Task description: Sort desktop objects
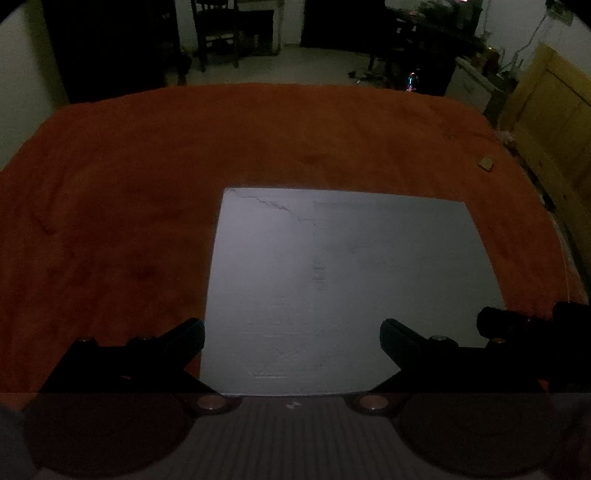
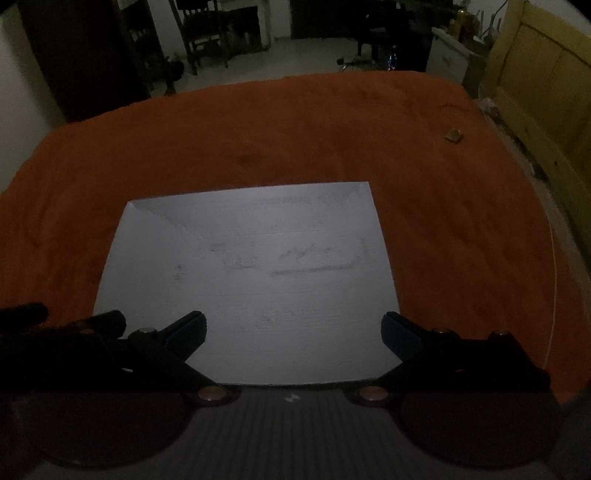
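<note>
- The left gripper (image 1: 291, 338) hangs above the near part of a pale grey rectangular board (image 1: 343, 280), its two black fingers spread wide with nothing between them; the left finger's tip (image 1: 190, 334) sits over the board's left edge, the right one (image 1: 397, 338) over the grey surface.
- The right gripper (image 2: 293, 328) is likewise spread wide and holds nothing; both dark blue-padded fingertips (image 2: 192, 328) hover over the near half of the same grey board (image 2: 251, 280); the left gripper's black body shows at the lower left of the right wrist view.
- The board lies flat on an orange fuzzy cloth (image 1: 129, 184) that covers the table; faint scuffed marks and a crack line near its far left corner show on the surface.
- A small tan, blocky object (image 2: 453, 135), too small and dim to identify, rests on the cloth at the far right, well apart from the board and both grippers (image 1: 486, 163).
- Beyond the table stand a dark wooden chair (image 2: 201, 33) and a yellowish wooden panel (image 2: 543, 92) in a dim room.
</note>
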